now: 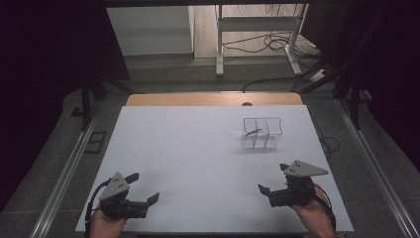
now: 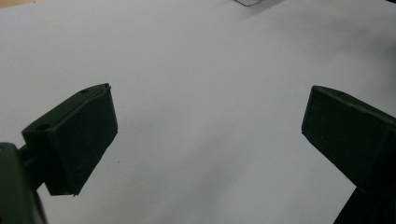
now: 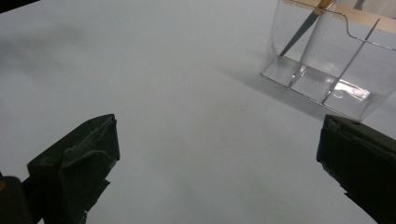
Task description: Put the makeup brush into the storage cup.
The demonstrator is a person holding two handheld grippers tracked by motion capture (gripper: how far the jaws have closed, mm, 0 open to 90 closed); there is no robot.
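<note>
— Two grippers, both low at the near edge of the white table (image 1: 188, 148): left gripper (image 1: 140, 187) and right gripper (image 1: 276, 179), jaws wide, holding nothing.

— And the clear holder (image 1: 261, 133)?

— Far right, with a pen (image 3: 303, 25) leaning inside. Nothing's begun, I'd say; the right gripper would reach forward first.

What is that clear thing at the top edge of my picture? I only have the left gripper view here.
Observer: A clear divided holder, standing on the white table toward the far right.
Operator: Anything in it?
Observer: Yes, the right gripper view shows a thin pen-like stick leaning inside one compartment.
Operator: Where's the other gripper?
Observer: The right gripper is at the near right edge of the table, jaws wide apart and holding nothing, like the left gripper.
</note>
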